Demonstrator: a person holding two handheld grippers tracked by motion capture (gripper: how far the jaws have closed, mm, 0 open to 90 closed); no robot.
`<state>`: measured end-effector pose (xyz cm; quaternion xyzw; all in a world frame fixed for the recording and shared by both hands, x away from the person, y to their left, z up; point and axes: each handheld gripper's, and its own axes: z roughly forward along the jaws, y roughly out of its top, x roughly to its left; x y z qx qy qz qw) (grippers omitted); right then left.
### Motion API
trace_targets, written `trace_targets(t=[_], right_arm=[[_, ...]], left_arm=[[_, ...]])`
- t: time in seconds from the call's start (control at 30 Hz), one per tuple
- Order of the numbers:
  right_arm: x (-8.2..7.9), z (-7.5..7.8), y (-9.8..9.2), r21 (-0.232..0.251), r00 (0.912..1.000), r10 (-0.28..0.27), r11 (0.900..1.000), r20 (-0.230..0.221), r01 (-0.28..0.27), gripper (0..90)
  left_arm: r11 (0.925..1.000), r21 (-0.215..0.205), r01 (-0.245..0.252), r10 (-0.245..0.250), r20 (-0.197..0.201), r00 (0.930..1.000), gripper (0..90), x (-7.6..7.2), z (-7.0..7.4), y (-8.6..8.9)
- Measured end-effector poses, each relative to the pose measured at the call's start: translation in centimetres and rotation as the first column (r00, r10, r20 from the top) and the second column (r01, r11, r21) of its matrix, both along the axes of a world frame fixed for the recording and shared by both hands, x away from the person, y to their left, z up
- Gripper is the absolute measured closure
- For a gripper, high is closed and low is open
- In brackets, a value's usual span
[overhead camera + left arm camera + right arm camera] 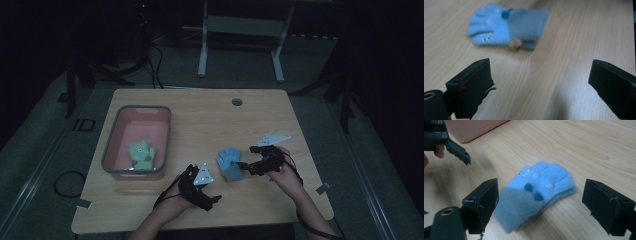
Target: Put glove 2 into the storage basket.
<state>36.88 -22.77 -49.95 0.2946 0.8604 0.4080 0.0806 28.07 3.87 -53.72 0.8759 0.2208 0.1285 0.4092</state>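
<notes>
No readable text, labels, brands or numbers anywhere. The dark marking on the floor (83, 124) left of the table (210, 107) looks like letters but is too dim to read. Glove (537, 192) decorations are shapes, not writing.

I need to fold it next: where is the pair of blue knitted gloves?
In the high view the pair of blue knitted gloves lies on the wooden table, right of the pink bin, between both grippers.

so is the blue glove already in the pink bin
No, the blue glove lies on the bare table to the right of the pink bin, which holds a green glove.
</notes>
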Motion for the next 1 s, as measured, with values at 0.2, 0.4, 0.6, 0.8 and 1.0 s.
trace_targets(t=[0.2,0.4,0.6,0.8,1.0], right_arm=[[-0.1,0.1,0.1,0.011,0.9997,0.018,1.000,-0.015,-0.018,12.3],[0.6,0.3,0.0,0.009,0.9999,-0.012,1.000,0.007,0.012,30.3],[1.8,0.3,0.3,-0.007,0.9998,-0.011,1.000,0.017,0.011,39.7],[3.4,-0.2,1.3,-0.015,0.9999,-0.008,1.000,-0.011,0.008,41.5],[4.7,-1.6,2.2,-0.041,0.9990,-0.022,0.999,-0.039,0.020,39.7]], left_arm=[[0.9996,-0.023,0.018,-0.018,0.019,0.9997,5.2,0.2,0.8,-0.4],[0.9988,0.011,0.049,-0.049,0.069,0.9964,6.7,0.3,1.3,-1.5],[0.9926,0.034,0.117,-0.120,0.125,0.9849,14.0,1.2,1.9,-3.1],[0.9837,0.070,0.165,-0.175,0.162,0.9713,20.1,2.1,1.8,-4.5],[0.9750,0.115,0.190,-0.208,0.170,0.9633,27.8,3.2,1.1,-5.9]])
